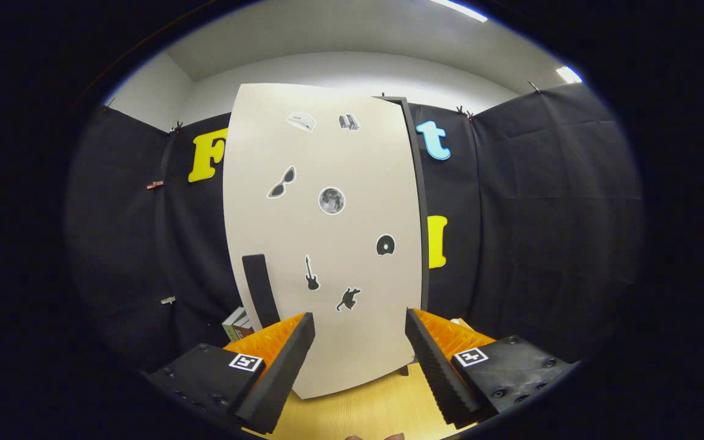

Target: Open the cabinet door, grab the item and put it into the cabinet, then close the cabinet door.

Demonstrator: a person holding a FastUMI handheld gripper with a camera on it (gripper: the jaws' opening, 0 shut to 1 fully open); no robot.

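Claw (359, 342) nearest the camera: its two fingers stand wide apart with nothing between them, over the pale wooden surface (364, 409). Just ahead of the fingers stands the cabinet (416, 201), its cream door (327, 244) facing the camera and carrying small stickers; a dark vertical handle (260, 290) sits near the door's lower left edge, beyond the left finger. The dark cabinet frame shows as a thin strip along the door's right edge, so the door appears shut or very nearly so; I cannot tell for certain from this angle. A small boxed item (237, 324), partly hidden behind the left finger, lies on the surface to the left of the cabinet's foot; if this is the task's item, it is outside the cabinet. Judgement: with the item out and the door across the front, the step in hand looks like opening the door. That calls for bringing the open claw leftward to the handle, closing both fingers across it, and pulling along the door's swing arc. Black cloth booth wall (541, 214) behind everything.
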